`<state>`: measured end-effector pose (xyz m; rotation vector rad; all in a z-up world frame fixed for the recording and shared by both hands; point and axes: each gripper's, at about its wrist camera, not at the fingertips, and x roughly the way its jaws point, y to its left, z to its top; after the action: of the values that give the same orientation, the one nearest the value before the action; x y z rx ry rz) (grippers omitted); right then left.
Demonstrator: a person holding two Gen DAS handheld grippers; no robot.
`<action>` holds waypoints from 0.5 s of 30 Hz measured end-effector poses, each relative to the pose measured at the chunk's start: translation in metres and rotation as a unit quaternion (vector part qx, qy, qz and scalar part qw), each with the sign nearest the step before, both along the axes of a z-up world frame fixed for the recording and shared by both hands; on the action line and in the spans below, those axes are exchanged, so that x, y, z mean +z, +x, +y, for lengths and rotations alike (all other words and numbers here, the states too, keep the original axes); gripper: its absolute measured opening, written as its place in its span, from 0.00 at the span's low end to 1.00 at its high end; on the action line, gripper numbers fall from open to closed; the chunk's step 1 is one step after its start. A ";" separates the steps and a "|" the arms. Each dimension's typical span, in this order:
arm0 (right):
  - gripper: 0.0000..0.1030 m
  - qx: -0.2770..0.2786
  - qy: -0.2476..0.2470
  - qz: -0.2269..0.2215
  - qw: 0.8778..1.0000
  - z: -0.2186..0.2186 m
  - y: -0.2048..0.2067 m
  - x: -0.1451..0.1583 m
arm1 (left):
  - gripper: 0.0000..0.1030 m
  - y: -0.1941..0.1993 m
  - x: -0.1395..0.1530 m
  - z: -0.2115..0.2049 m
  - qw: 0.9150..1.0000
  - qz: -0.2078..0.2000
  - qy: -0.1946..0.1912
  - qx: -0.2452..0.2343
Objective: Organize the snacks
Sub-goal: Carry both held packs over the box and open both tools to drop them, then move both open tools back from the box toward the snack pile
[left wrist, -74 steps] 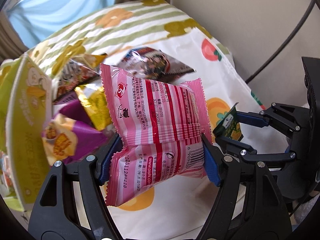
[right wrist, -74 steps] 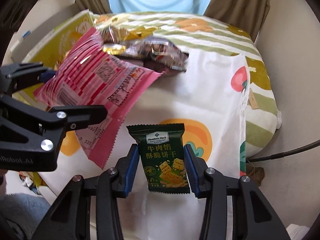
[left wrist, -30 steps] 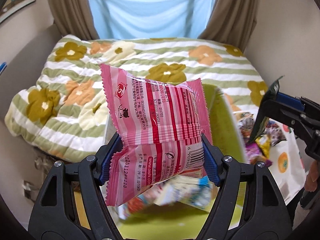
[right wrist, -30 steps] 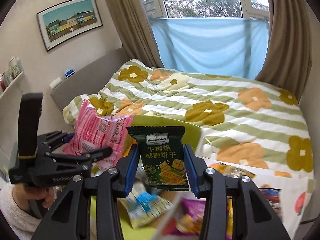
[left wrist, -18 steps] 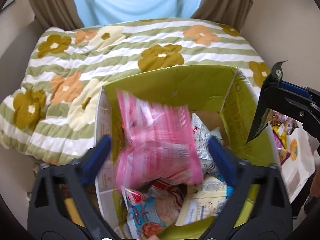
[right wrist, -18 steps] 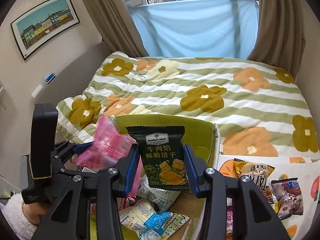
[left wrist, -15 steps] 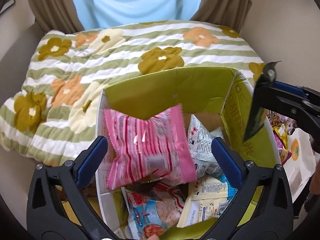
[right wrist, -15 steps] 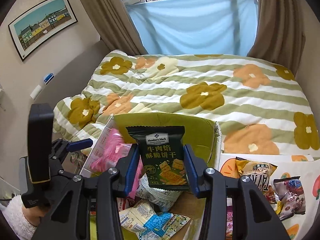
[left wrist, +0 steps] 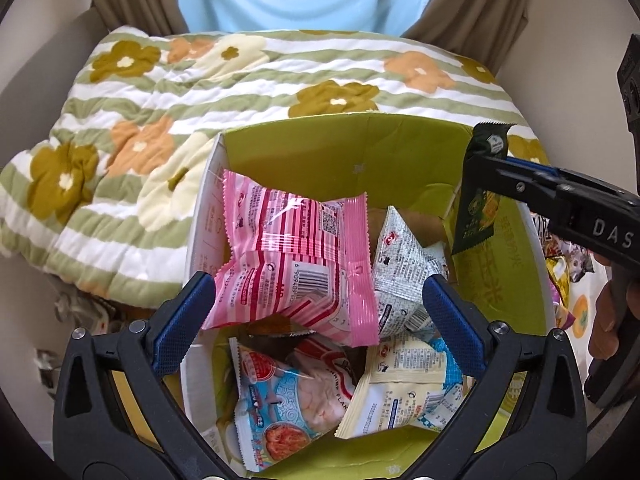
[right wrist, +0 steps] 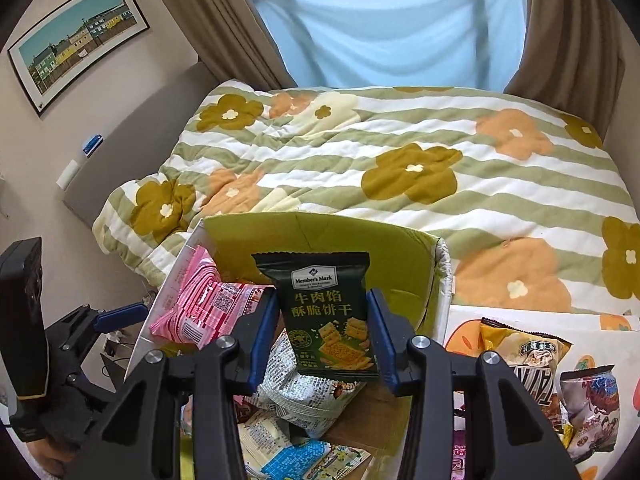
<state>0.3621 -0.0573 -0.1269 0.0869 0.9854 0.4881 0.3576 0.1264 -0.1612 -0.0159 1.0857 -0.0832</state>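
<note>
Two grippers hover over the open green cardboard box (left wrist: 400, 148). Left gripper (left wrist: 318, 300) has its jaws spread wide, the pink striped snack packet (left wrist: 296, 256) lying inside the box atop other packets. Right gripper (right wrist: 322, 334) pinches a dark green cracker packet (right wrist: 326, 316) above the box.

I saw the pink striped snack bag (left wrist: 294, 256) lying crumpled on top of the pile inside the green cardboard box (left wrist: 340, 148), barcode side up, against the box's left wall. Beside it sat a white-and-grey printed packet (left wrist: 400, 268), with a blue-and-red shrimp-flake bag (left wrist: 288, 400) and a cream packet (left wrist: 404, 392) lower in the box. The dark green Member's Mark biscuit packet (right wrist: 328, 312) stood upright above the box, pinched by its side edges.
</note>
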 end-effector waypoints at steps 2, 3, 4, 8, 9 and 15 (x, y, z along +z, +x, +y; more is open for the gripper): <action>0.40 0.005 -0.006 0.008 1.000 0.002 0.003 -0.004 | 1.00 0.002 -0.001 -0.003 1.000 0.000 0.005 -0.001; 0.40 0.006 -0.007 0.011 1.000 0.002 0.005 -0.006 | 1.00 0.002 -0.001 -0.005 1.000 0.000 0.006 -0.001; 0.40 0.005 -0.007 0.014 1.000 0.002 0.005 -0.008 | 1.00 0.001 -0.001 -0.005 1.000 0.000 0.006 -0.002; 0.80 -0.002 0.006 0.011 1.000 -0.005 0.004 -0.011 | 1.00 -0.002 -0.001 -0.005 1.000 0.002 0.010 0.004; 0.89 -0.002 0.010 0.007 1.000 -0.007 0.003 -0.011 | 1.00 -0.004 -0.002 -0.005 1.000 0.003 0.009 0.005; 0.94 -0.001 0.024 -0.016 1.000 -0.015 -0.013 -0.005 | 1.00 -0.014 -0.006 -0.006 1.000 0.010 0.007 0.011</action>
<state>0.3492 -0.0727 -0.1319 0.1233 0.9425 0.5105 0.3436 0.1202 -0.1670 -0.0171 1.1063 -0.0557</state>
